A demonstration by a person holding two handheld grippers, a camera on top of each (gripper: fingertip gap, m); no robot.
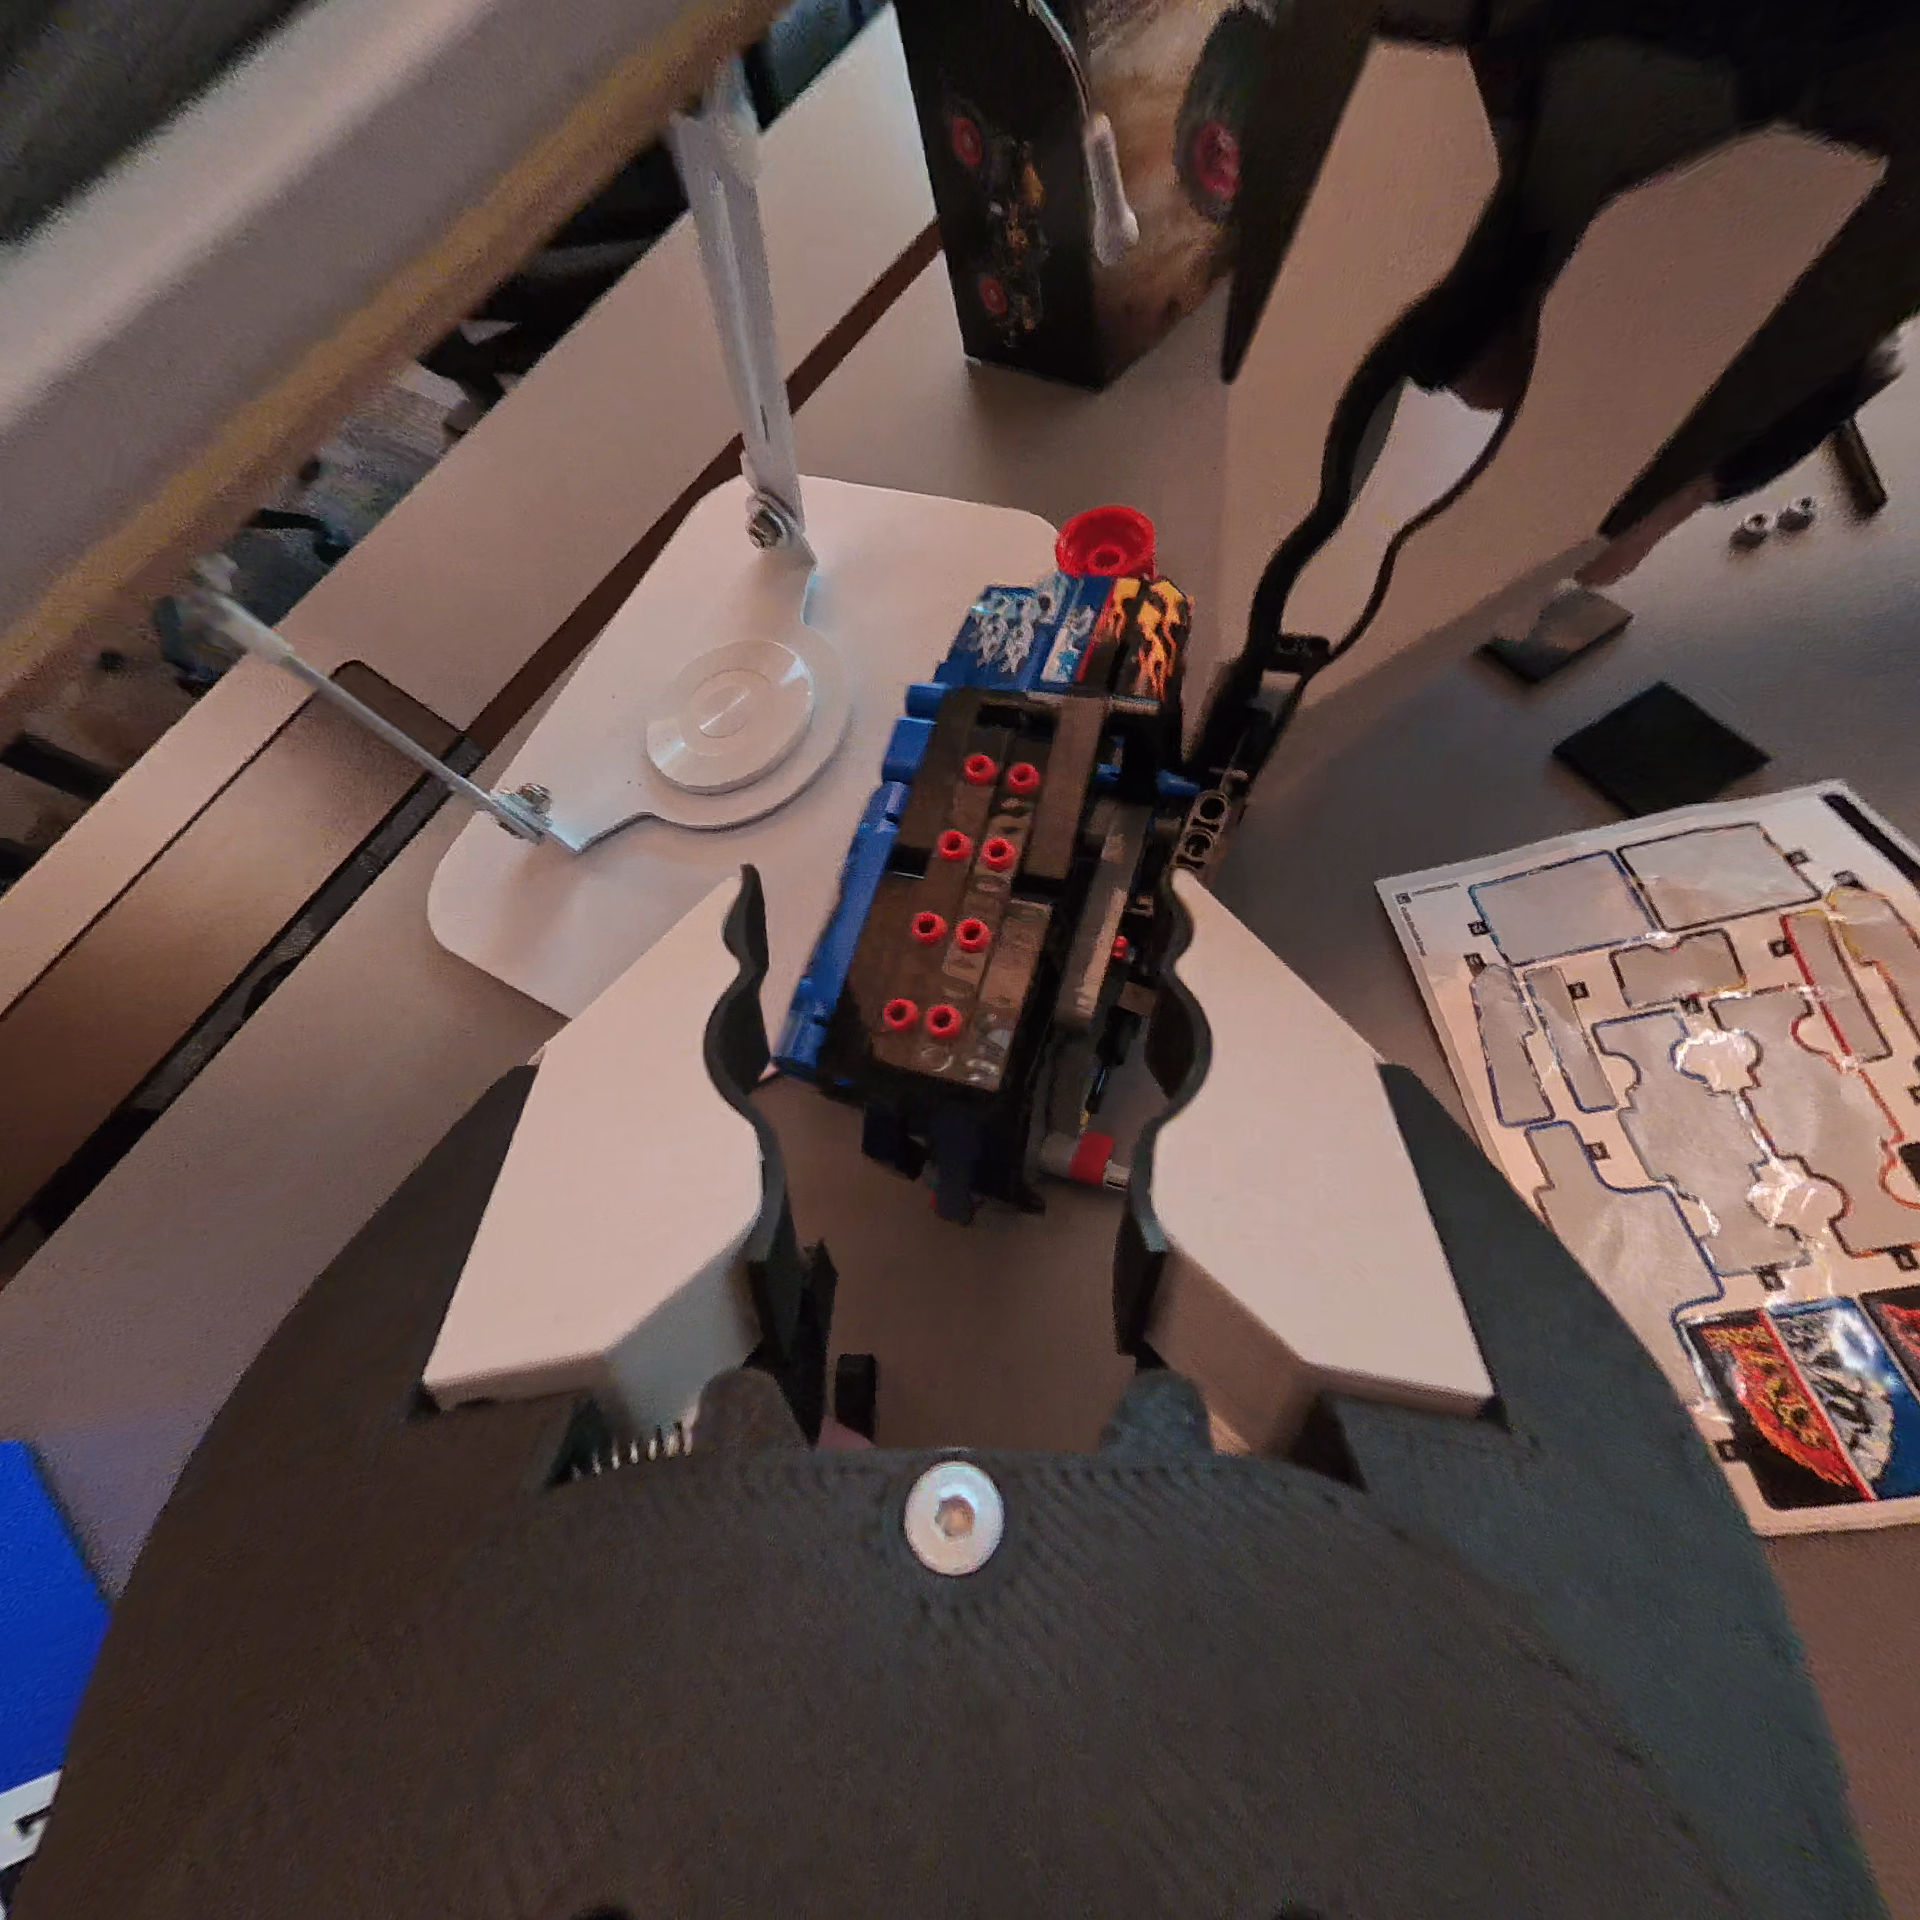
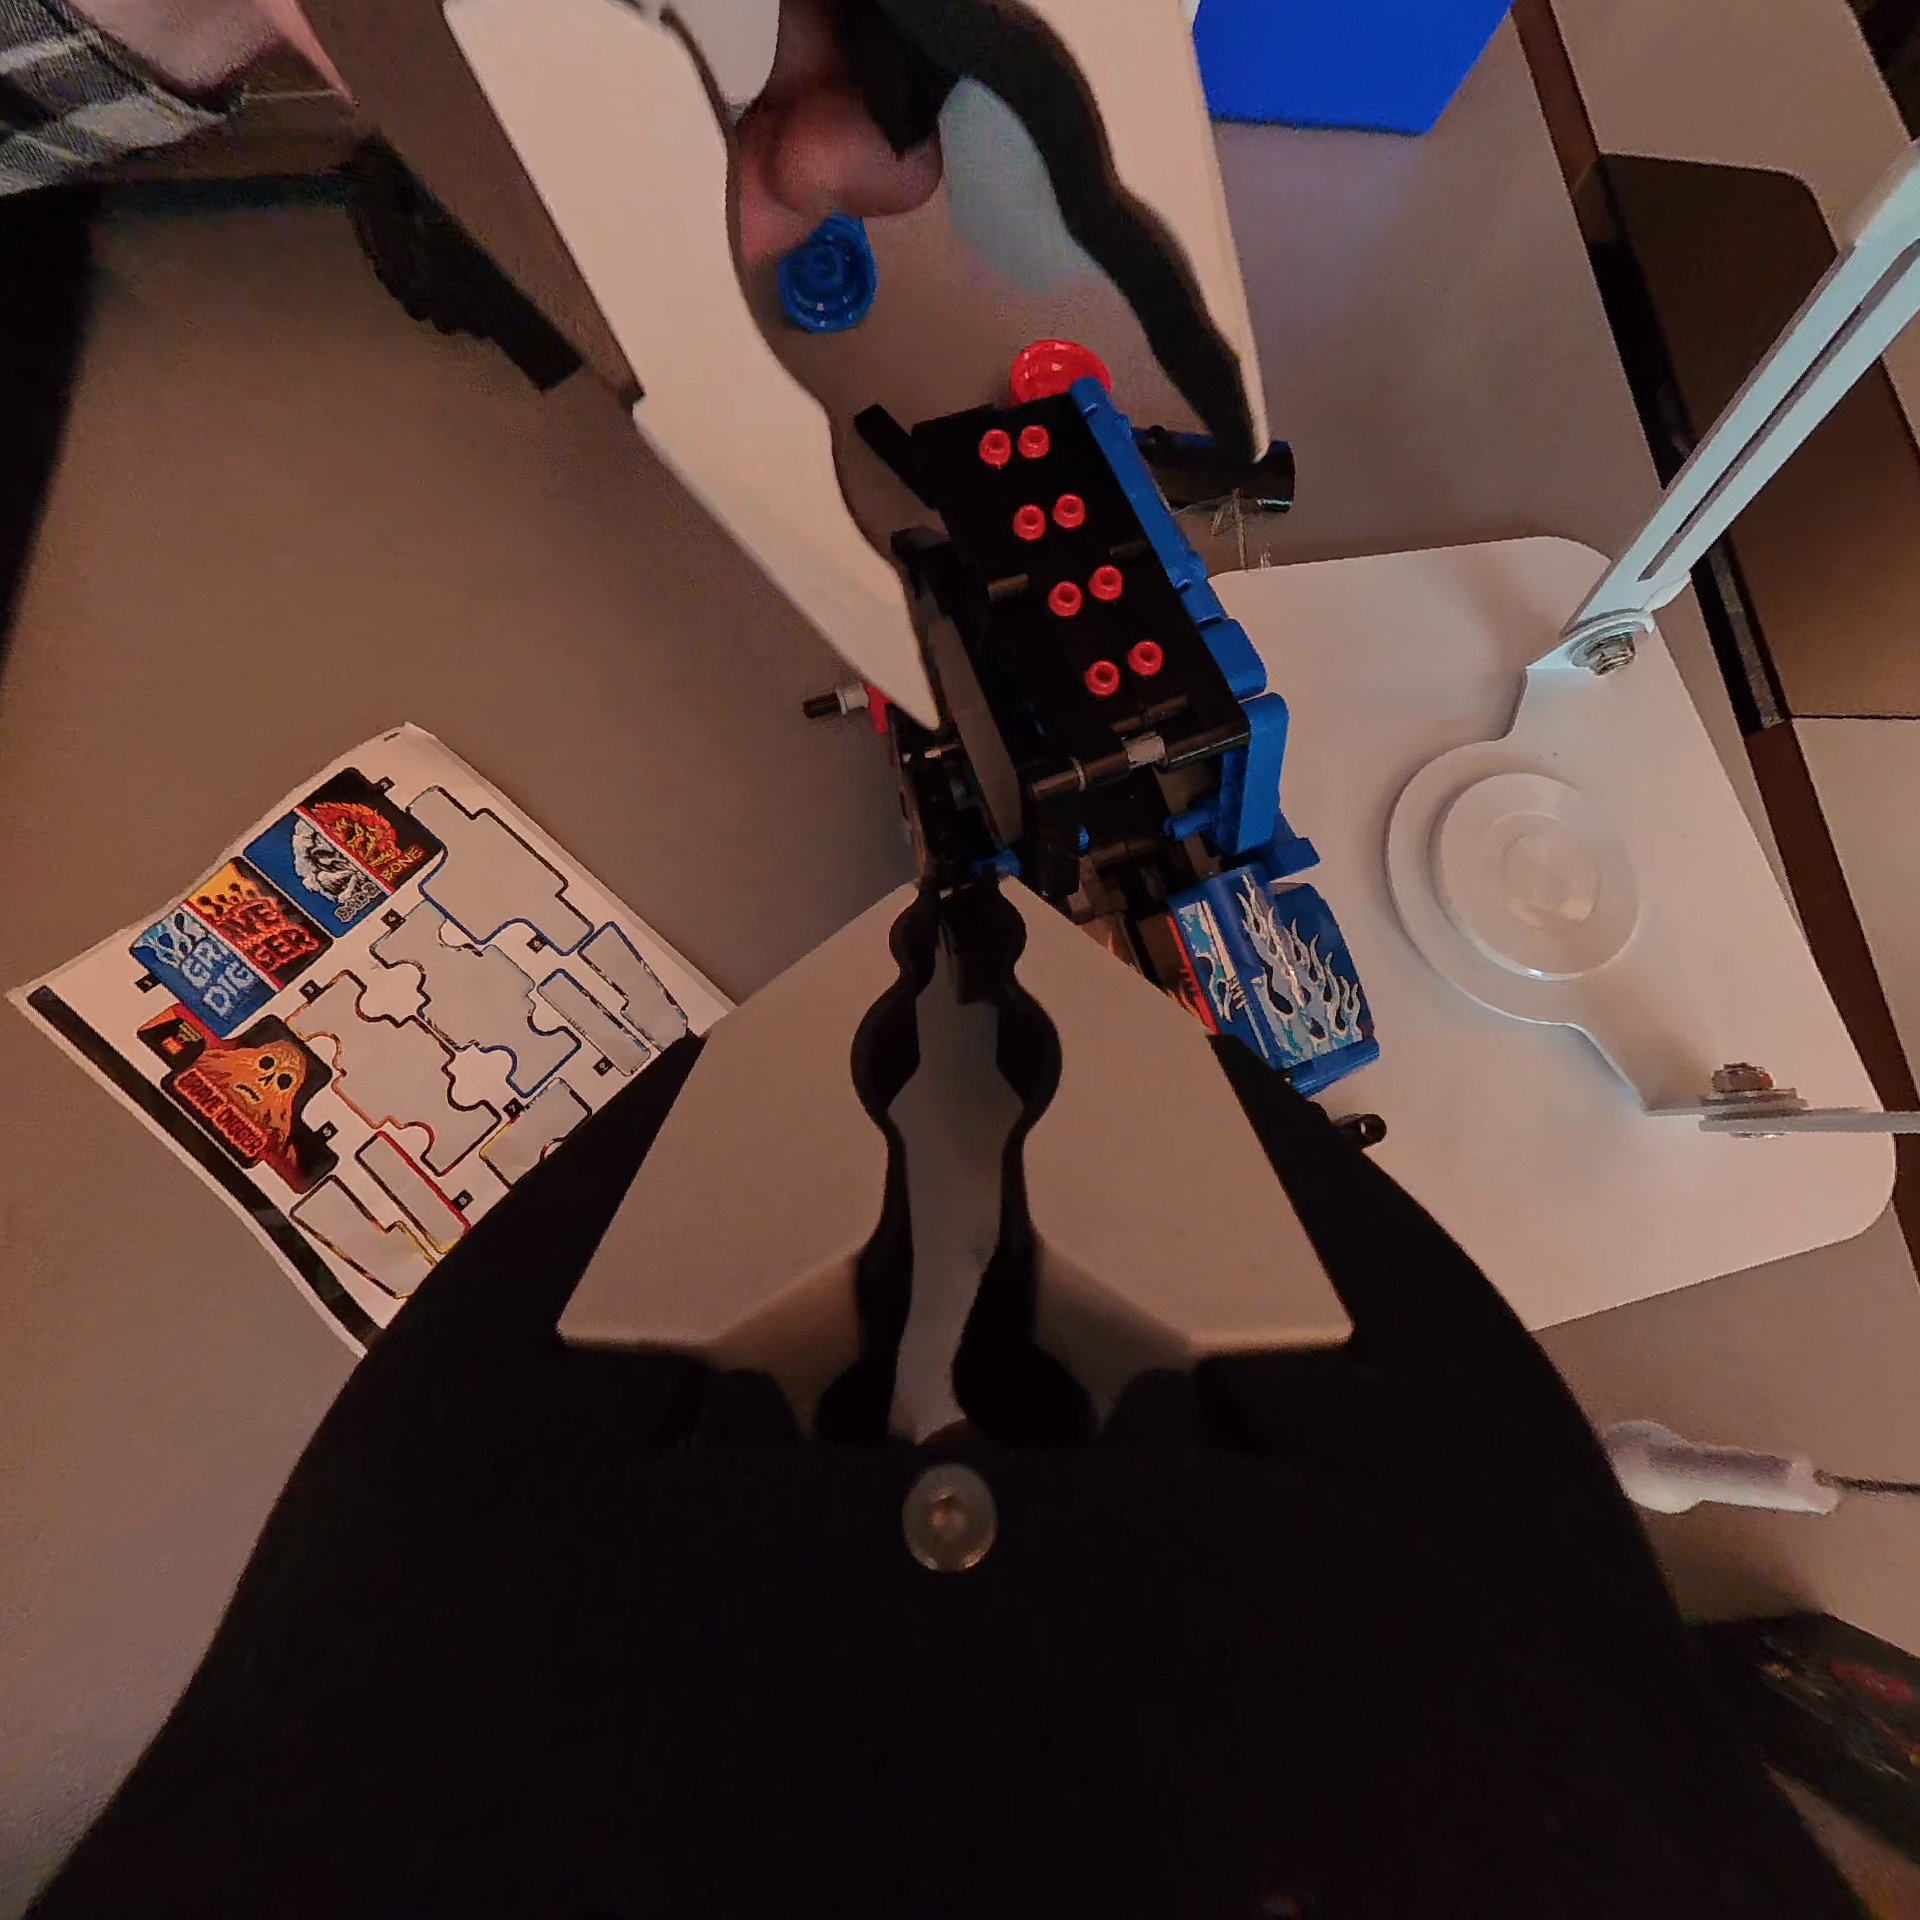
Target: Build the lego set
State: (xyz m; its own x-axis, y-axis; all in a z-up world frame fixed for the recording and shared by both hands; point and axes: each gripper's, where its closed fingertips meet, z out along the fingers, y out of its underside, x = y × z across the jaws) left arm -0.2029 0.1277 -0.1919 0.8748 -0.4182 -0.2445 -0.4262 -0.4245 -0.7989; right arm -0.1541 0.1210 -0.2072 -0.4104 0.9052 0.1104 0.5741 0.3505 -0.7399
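Note:
A black and blue lego vehicle [image 1: 966, 935] with red pins on its upper face and flame stickers on one end lies between my two grippers. It also shows in the right wrist view [image 2: 1091, 623]. My left gripper [image 1: 966, 894] is shut on the vehicle's body, one finger on each long side. My right gripper [image 2: 961, 904] is nearly closed on a black beam [image 1: 1210, 821] at the vehicle's side. A red wheel hub [image 1: 1107, 540] sits at the vehicle's far end. A loose blue wheel hub [image 2: 826, 275] lies on the table beyond it.
A sticker sheet [image 1: 1662, 1122] lies flat on the table beside the vehicle. A white stand base [image 1: 727, 727] with two arms is on the other side. The lego box [image 1: 1029, 187] stands at the back. Black tiles [image 1: 1657, 743] and a blue box [image 2: 1340, 52] are nearby. It is some 12 centimetres from my right tips to the red wheel hub [image 1: 1107, 540].

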